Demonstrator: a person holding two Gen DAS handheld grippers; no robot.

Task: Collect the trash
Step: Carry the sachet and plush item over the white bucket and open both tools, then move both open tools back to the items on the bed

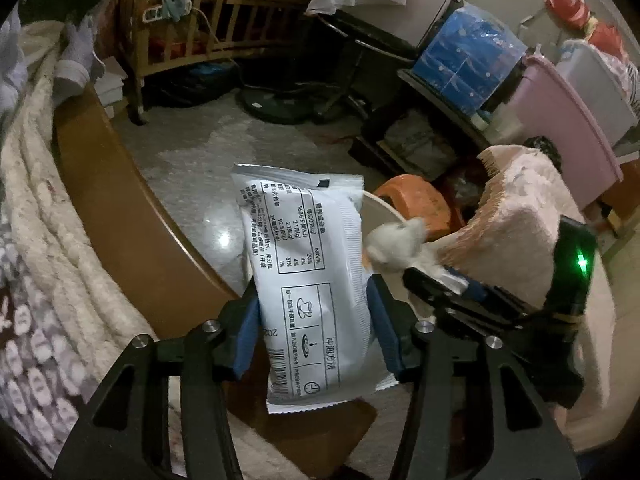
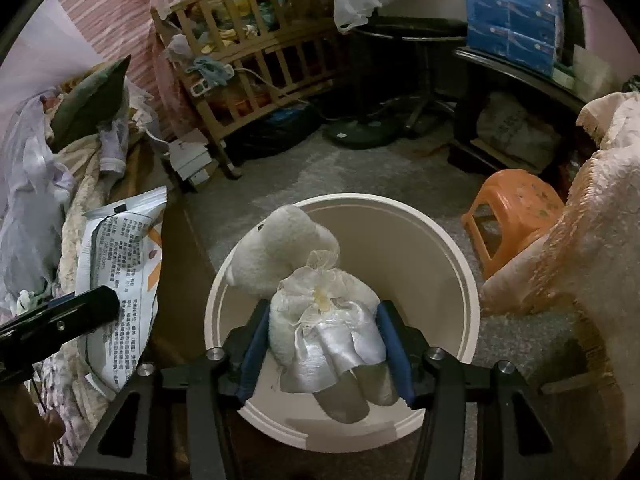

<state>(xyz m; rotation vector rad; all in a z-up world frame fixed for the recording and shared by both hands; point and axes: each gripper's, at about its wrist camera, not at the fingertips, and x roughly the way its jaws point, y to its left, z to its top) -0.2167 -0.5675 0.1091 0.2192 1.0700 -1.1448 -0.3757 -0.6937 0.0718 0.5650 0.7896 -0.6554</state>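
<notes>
In your left wrist view, your left gripper [image 1: 314,330] has a white printed packet [image 1: 304,280] standing between its blue pads [image 1: 246,332]. The pads sit right at the packet's edges, but you cannot tell whether they press on it or have just let go. The packet's lower end hangs below the fingers, and it hides most of the cream bin [image 1: 382,210], of which only a sliver of rim shows. To its right you see your right gripper [image 1: 440,280] from the side, carrying a pale plush toy [image 1: 396,246] that is blurred and partly covered. A fringed pink blanket [image 1: 516,224] blocks whatever lies under it, and an orange stool [image 1: 416,196] is half hidden behind the toy and blanket. The floor [image 1: 192,152] is grey and speckled, with a wooden bed edge [image 1: 116,216] curving along the left under a cream quilt [image 1: 36,184]. A wooden crib [image 1: 200,20], a blue pack [image 1: 468,60] and a pink tub [image 1: 560,120] crowd the back.

In your right wrist view, your right gripper [image 2: 324,344] has the plush toy [image 2: 304,280] between its pads, over the open mouth of the bin [image 2: 460,280]; the pads meet the toy's satin skirt on both sides, though a firm squeeze cannot be confirmed. The bin's near rim is cut by the fingers. At the left edge one finger of your left gripper [image 2: 60,320] pokes in, dark and hard to read, in front of the packet [image 2: 124,264]. The stool [image 2: 516,212] stands on the grey floor [image 2: 280,176] right of the bin.
</notes>
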